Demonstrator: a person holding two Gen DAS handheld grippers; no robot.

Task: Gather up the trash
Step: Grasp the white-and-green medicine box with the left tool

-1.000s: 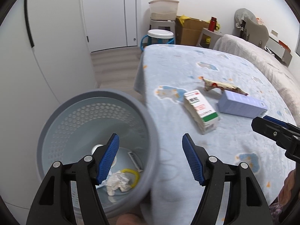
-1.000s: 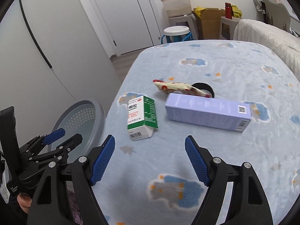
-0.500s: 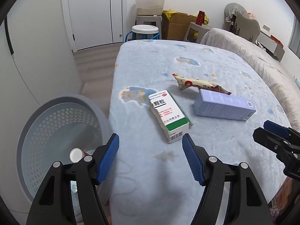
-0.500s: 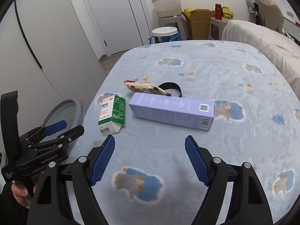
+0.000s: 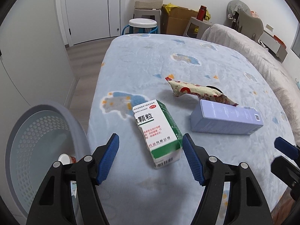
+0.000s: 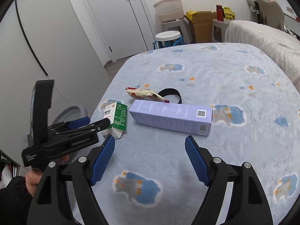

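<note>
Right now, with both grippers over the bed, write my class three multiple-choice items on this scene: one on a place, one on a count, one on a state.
1. Where does the snack packet lie?
A. inside the bin
B. behind the purple box, farther from the grippers
C. on the floor

2. How many cardboard boxes lie on the blanket?
A. one
B. two
C. four

3. How does the left gripper stand?
A. open, either side of the green and white box
C. shut on the snack packet
B. shut and empty

Answers:
1 B: the packet lies just beyond the purple box, one end over its top edge.
2 B: only the green and white box and the purple box show.
3 A: its blue pads are apart with the box end between them, nothing squeezed.
</note>
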